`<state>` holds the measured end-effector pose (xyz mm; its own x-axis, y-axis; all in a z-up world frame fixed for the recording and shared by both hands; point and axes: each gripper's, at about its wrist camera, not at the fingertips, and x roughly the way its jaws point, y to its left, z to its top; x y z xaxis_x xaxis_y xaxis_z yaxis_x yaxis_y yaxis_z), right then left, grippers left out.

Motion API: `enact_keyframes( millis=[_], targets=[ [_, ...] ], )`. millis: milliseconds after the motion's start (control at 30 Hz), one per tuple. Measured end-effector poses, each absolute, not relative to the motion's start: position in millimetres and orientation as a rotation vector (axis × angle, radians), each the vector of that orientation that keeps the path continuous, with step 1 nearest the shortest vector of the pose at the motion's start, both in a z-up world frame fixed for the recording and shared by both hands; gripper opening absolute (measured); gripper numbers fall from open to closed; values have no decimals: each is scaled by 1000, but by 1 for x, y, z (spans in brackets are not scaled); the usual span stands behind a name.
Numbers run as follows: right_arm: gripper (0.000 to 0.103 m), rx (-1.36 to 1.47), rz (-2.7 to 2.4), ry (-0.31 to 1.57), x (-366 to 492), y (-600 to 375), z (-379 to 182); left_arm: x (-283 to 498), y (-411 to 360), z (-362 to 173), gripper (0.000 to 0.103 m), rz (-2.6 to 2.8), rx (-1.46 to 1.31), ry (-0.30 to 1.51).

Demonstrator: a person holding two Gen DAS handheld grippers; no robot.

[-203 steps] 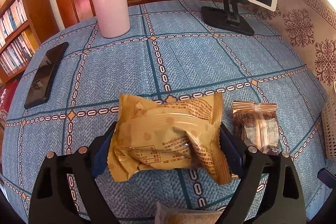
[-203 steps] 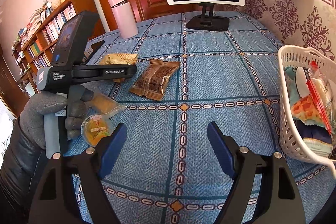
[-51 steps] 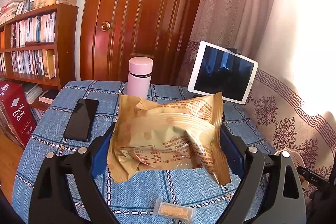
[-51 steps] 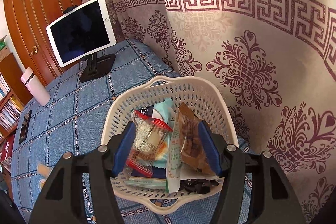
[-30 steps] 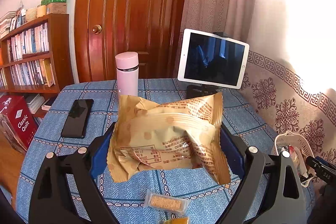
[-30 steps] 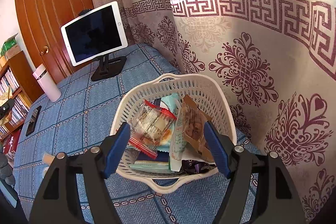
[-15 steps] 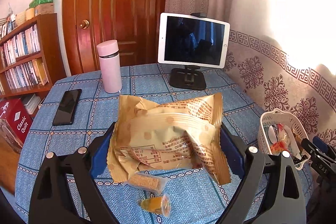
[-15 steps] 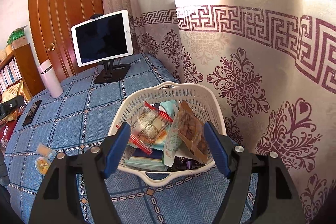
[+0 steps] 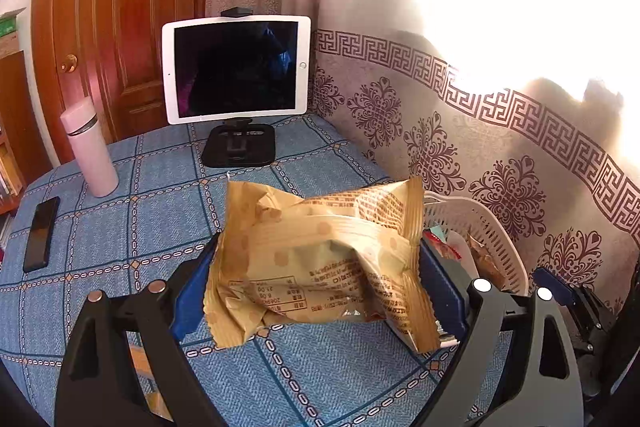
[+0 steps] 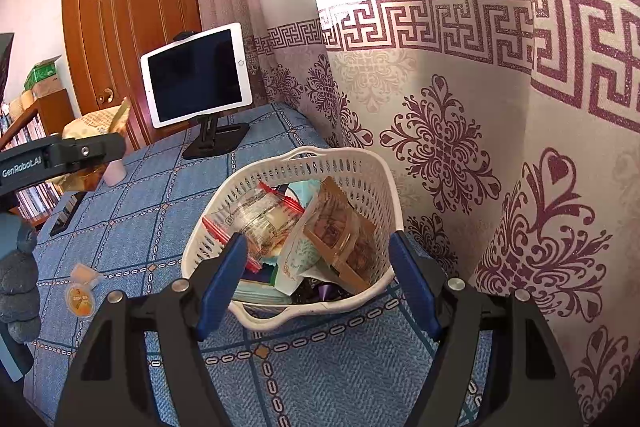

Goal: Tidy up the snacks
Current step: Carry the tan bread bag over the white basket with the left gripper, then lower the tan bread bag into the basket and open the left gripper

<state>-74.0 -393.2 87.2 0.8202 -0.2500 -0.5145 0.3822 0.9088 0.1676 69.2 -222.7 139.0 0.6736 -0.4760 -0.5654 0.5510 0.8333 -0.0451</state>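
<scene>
Left wrist view: the left claw pinches a tan snack packet between its blue pads, centre frame, above the blue patterned worktop. The white basket sits at right, partly behind the packet. A tablet on a stand, a pink bottle and a phone occupy the upper left.

Right wrist view: the right claw is spread and holds nothing, poised over the snack-filled basket at centre. Two small snacks lie at lower left.
</scene>
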Motion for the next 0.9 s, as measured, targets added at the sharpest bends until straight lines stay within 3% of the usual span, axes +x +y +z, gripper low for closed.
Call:
enact_keyframes(
  millis=[500,900],
  targets=[
    [73,263,-272,493,-73,-396,77,78,-333,118,91,-735,251,675],
    [73,253,-258,483,-72,-398,73,91,-360,91,96,-751,271,767]
  ],
)
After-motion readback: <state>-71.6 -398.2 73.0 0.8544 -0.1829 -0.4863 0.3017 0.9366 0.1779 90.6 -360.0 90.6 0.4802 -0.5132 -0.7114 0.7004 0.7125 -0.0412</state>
